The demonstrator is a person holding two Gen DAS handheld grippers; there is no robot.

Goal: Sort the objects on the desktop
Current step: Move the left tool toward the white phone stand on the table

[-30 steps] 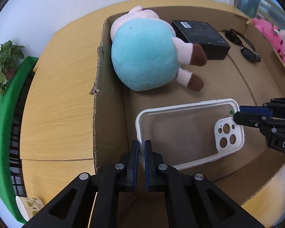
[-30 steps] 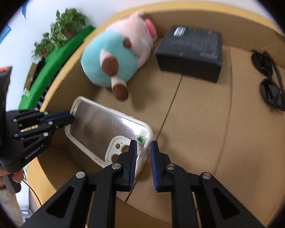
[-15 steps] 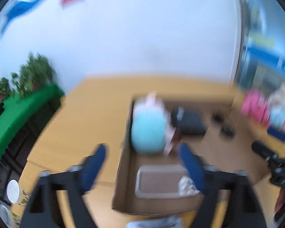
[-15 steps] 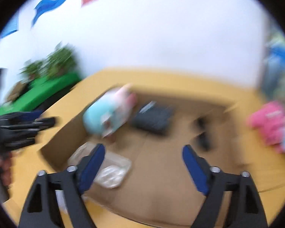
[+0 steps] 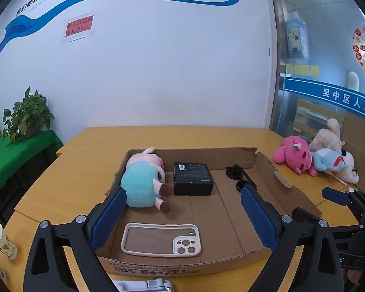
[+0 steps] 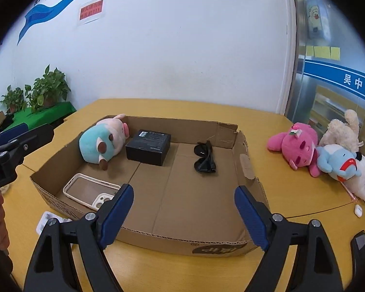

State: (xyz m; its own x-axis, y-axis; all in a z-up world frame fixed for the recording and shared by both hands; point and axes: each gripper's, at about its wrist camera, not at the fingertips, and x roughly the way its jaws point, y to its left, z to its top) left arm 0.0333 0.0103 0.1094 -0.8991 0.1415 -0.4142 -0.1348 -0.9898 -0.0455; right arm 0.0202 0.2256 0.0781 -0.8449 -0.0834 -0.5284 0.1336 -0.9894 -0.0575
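— Where did the phone case (image 5: pixel 161 239) end up?

— Flat on the floor of the cardboard box (image 5: pixel 287 187), in the near-left corner, camera cut-outs pointing toward three o'clock. Nothing is touching it.

— And the grippers?

— Both are clear of the box and above its near edge. The left gripper (image 5: pixel 183 215) has its blue pads spread wide with nothing between them; through the gap you see the case at six o'clock. The right gripper (image 6: pixel 183 209) is also wide apart and empty-handed, over the near wall of the box.

— What else is in there?

— A plush pig (image 6: pixel 101 144) in a teal outfit lies at about ten o'clock from the box's middle, against the left wall. Just beside it, toward twelve, sits a black box (image 6: pixel 148 147). The sunglasses (image 6: pixel 204 157) lie folded at roughly one o'clock, well apart from the case.

— Anything outside?

— On the wooden table (image 6: pixel 292 187), at three o'clock from the box, a heap of soft toys (image 6: pixel 326 153): pink, cream, blue-and-white. A paper cup (image 5: pixel 2 241) stands near the table's left edge, at nine o'clock.
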